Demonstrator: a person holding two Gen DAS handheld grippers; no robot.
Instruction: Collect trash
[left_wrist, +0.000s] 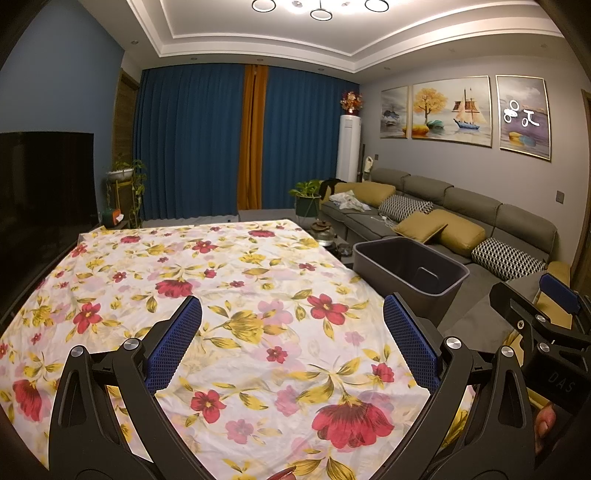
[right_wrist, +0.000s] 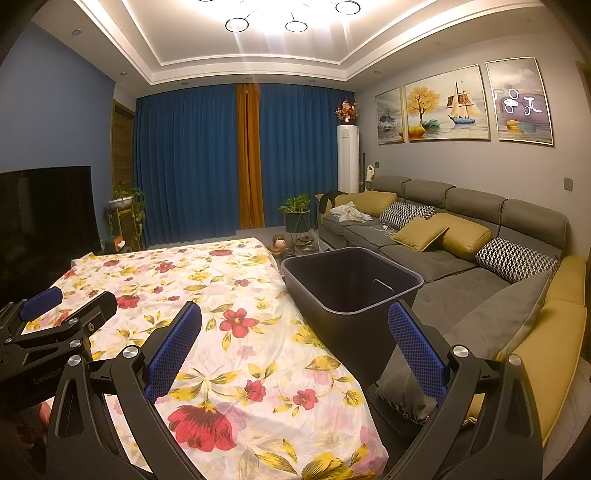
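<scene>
A dark grey bin (left_wrist: 410, 271) stands just past the right edge of a table covered with a floral cloth (left_wrist: 221, 288); it looks empty inside. It also shows in the right wrist view (right_wrist: 351, 291). No loose trash shows on the cloth. My left gripper (left_wrist: 291, 328) is open and empty, held above the near middle of the cloth. My right gripper (right_wrist: 295, 332) is open and empty above the cloth's right edge (right_wrist: 236, 306), with its right finger in front of the bin. Each gripper shows at the edge of the other's view: the right one (left_wrist: 543, 314), the left one (right_wrist: 62, 314).
A grey sofa (right_wrist: 461, 266) with yellow and patterned cushions runs along the right, close behind the bin. A dark TV (left_wrist: 40, 192) stands at the left. Potted plants (right_wrist: 295, 210), a kettle (left_wrist: 323, 232) and blue curtains (left_wrist: 199, 147) are beyond the table's far end.
</scene>
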